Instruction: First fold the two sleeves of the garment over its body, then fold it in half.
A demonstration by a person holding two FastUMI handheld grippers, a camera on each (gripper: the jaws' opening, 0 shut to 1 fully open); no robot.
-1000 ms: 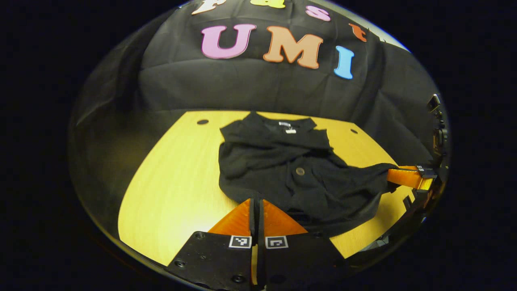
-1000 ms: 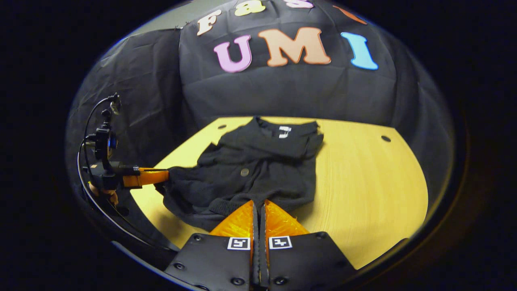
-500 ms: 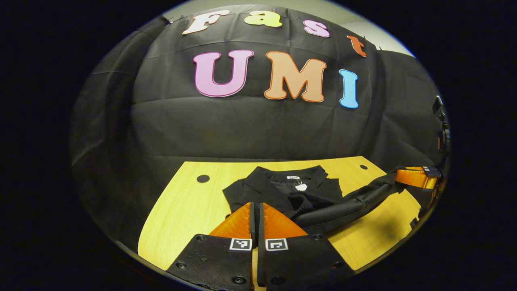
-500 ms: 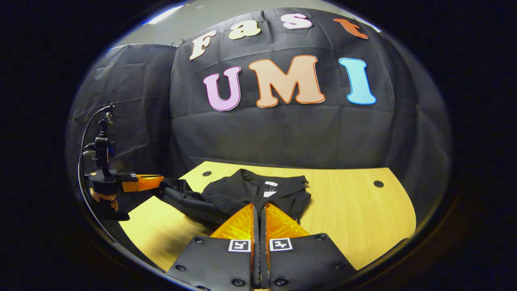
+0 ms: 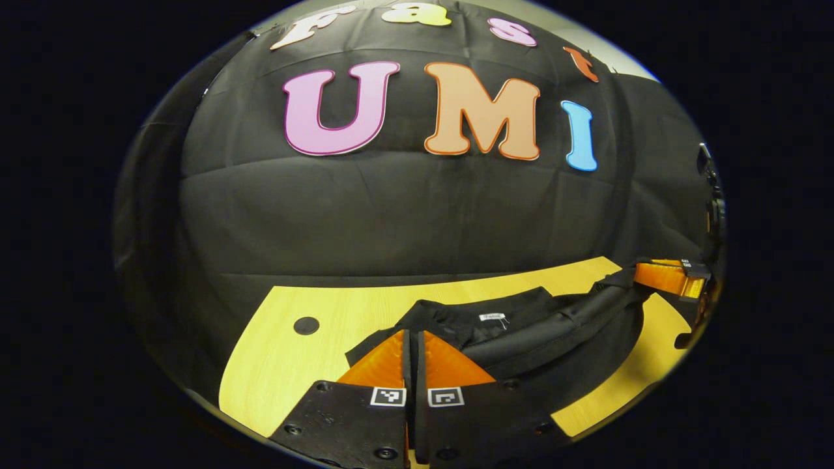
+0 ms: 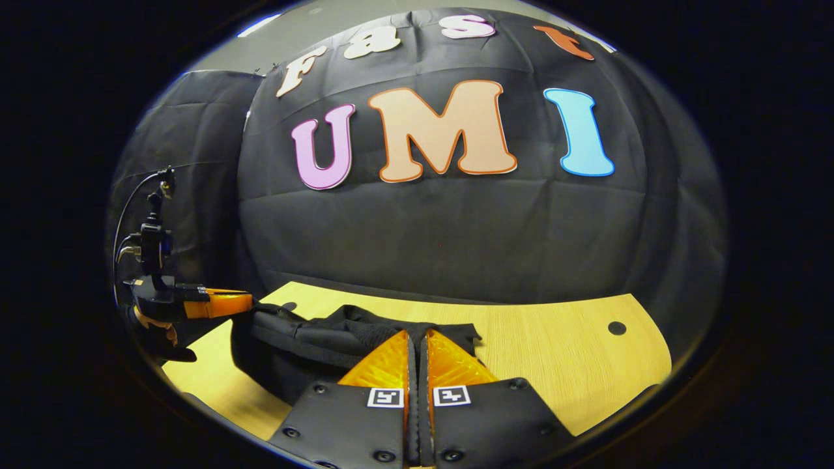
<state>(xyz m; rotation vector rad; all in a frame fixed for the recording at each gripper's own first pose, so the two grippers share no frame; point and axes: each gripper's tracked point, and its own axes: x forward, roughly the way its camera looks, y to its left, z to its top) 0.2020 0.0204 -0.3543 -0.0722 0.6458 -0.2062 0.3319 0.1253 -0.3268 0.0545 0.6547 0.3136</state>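
Observation:
The black garment [image 5: 521, 329] lies on the yellow wooden table [image 5: 287, 365], its white neck label [image 5: 492, 317] facing up near the collar. My left gripper [image 5: 414, 333] is shut on a lower corner of the garment, and the hem runs taut as a raised band to my right gripper [image 5: 640, 273], shut on the other corner. In the right gripper view, my right gripper [image 6: 417, 335] is shut on the garment [image 6: 306, 345], whose lower half hangs folded under the raised hem. The left gripper [image 6: 247, 301] holds the far end, with a hand [image 6: 153, 324] behind it.
The table [image 6: 560, 365] has small round holes [image 5: 305, 325] [image 6: 616, 327] near its back corners. The black cloth wall stands close behind the table's far edge. Bare wood lies to the right of the garment in the right gripper view.
Both grippers have lifted the hem and carried it forward toward the collar. The garment's lower half has risen off the table and now hangs over its upper half. The wall is nearer.

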